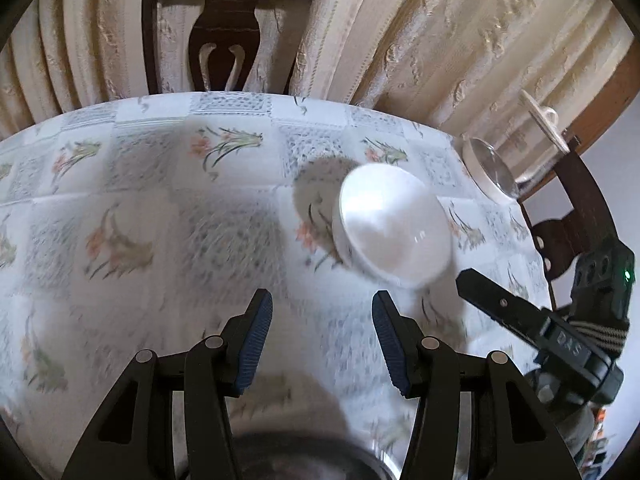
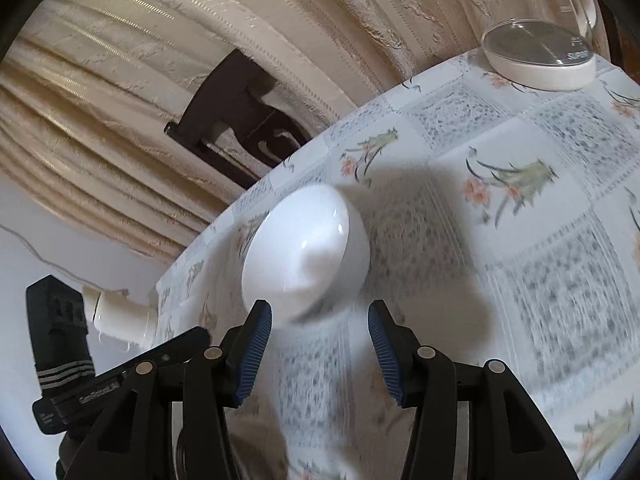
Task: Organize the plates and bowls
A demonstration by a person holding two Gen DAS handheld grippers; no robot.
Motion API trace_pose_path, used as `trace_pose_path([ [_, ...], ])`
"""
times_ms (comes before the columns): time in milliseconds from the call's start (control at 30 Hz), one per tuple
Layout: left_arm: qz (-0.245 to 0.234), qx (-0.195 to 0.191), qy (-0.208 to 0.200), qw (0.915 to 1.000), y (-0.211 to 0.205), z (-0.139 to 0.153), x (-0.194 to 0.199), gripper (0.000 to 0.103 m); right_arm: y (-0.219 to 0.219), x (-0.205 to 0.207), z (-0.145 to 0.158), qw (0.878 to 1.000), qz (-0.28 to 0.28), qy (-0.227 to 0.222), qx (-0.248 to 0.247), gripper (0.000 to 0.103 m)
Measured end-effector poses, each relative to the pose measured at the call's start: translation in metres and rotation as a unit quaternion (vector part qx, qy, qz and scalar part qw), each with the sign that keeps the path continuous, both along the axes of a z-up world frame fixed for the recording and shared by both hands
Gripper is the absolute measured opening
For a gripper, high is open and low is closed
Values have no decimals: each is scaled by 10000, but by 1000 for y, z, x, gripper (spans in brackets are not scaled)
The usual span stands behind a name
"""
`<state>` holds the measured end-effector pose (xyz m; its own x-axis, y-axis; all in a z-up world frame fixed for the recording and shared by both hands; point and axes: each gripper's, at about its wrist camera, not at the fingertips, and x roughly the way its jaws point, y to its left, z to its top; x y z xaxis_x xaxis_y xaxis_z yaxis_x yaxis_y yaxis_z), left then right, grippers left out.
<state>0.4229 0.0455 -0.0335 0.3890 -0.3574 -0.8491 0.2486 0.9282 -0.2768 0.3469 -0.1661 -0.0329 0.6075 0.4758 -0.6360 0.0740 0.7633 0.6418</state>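
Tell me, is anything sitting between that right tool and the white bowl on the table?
Nothing visible. The right tool is open, and the white bowl sits just beyond its tips with only bare tablecloth between them. The glass-topped dish stands farther back, off to the side.

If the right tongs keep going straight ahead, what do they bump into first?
Most likely the white bowl. It sits just ahead of the open right tongs, slightly toward their left finger, on the flowered tablecloth. Blur makes the depth uncertain.

A home dining room: a table under a flowered tablecloth [image 1: 160, 184], carved dark wooden chairs [image 1: 224, 28] drawn up to it (two showed), and cream curtains [image 2: 160, 60] hung behind.
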Motion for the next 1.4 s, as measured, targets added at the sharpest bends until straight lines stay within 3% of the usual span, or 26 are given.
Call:
trace_pose_path([
  [267,-49,-33,37,10000,-16,-21,44,53,1,27,-15,10000,3,19,93,53],
  [800,-197,-6,102,9998,-33,-43,67,53,1,35,-32,9998,25,-21,208,53],
  [967,-334,32,156,9993,-39,-49,69,38,4,38,-37,9997,116,2,212,53],
  [1067,-479,57,133,9987,-46,-50,67,33,5,38,-39,9997,154,-4,189,45],
  [1400,-562,224,45,9982,-57,-45,59,32,3,35,-35,9997,148,29,200,44],
])
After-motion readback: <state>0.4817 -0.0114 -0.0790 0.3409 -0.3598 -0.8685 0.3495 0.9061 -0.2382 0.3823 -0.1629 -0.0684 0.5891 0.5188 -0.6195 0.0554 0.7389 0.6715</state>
